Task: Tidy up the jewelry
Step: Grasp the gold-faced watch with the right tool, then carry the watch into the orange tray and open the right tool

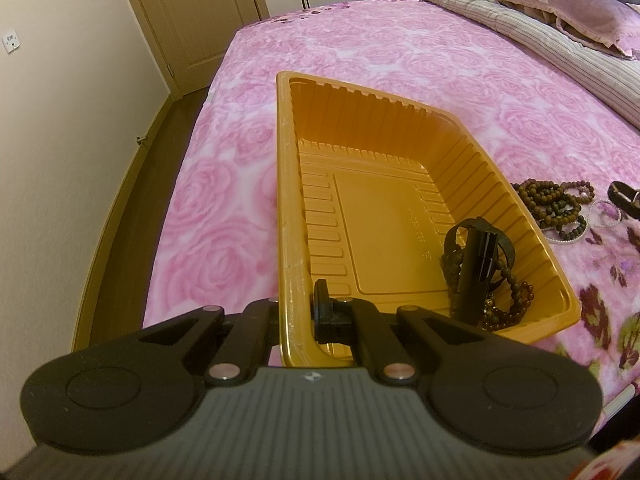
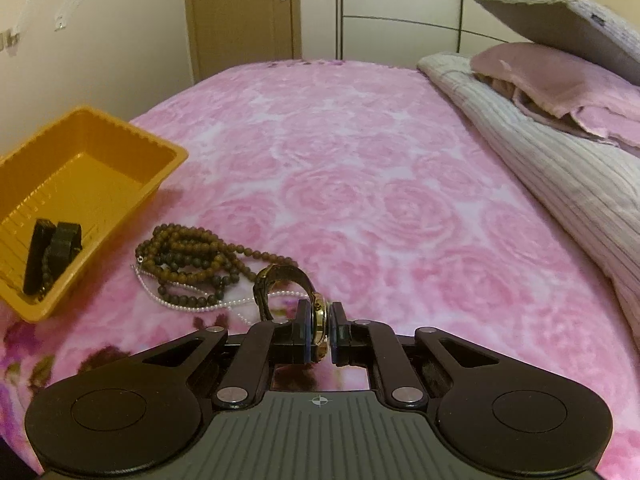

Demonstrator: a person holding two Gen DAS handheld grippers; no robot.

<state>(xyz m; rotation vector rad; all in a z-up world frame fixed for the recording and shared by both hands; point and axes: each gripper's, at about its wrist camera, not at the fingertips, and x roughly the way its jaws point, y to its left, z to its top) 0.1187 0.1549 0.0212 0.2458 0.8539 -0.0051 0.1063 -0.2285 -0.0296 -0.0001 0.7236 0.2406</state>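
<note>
An orange plastic tray [image 1: 288, 208] lies on the pink bed; it also shows in the right wrist view [image 2: 120, 148]. My left gripper [image 1: 298, 312] is shut on the tray's near left rim. Inside the tray lie a black watch [image 1: 480, 256] and a dark bead bracelet [image 1: 508, 300]. Brown bead strings [image 2: 188, 256] and a white pearl strand [image 2: 192, 305] lie on the bed right of the tray. My right gripper [image 2: 319, 326] is shut on a gold-cased watch [image 2: 318, 320] with a dark strap [image 2: 280, 280], next to the beads.
The bed has a pink rose blanket [image 2: 360, 184]. A striped quilt [image 2: 560, 168] and pillows [image 2: 560, 76] lie at the far right. The bed's left edge [image 1: 188, 184] drops to a dark floor beside a wall and a wooden door [image 1: 192, 12].
</note>
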